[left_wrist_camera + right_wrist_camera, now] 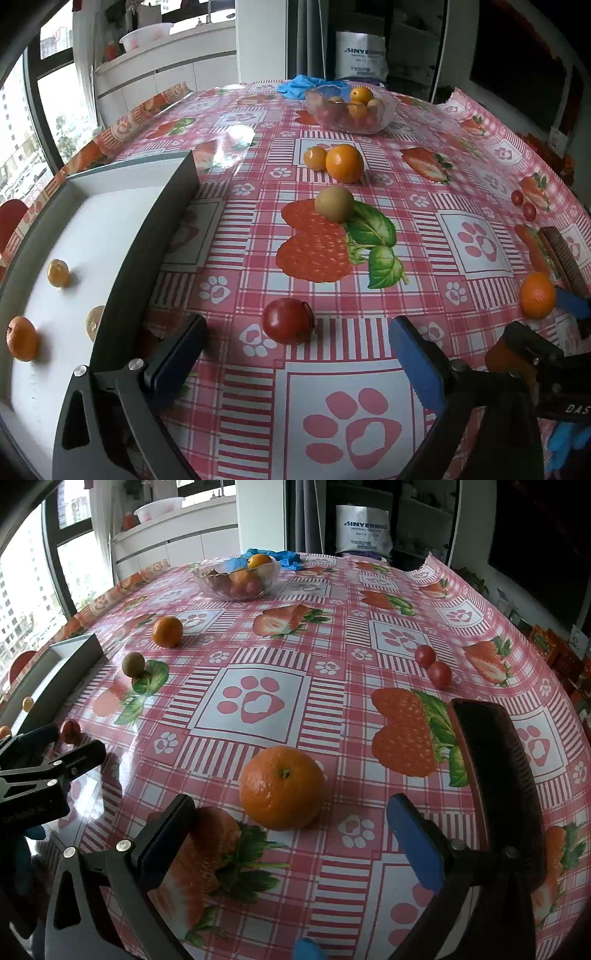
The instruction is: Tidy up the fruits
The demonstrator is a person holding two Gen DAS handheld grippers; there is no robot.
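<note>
I see both jaws spread, empty. Left hand-held gripper [295,354]: red tomato [288,320] on surface, just ahead between fingers. Right hand-held gripper [290,830]: orange [282,788] centred ahead. Tray [155,236] left.

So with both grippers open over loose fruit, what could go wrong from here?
The red tomato lies bare on the glossy tablecloth in front of the open left gripper; a fingertip nudge could roll it away. The orange ahead of the open right gripper is just as round and free. The two grippers are close together, so simultaneous grabs might collide.
</note>
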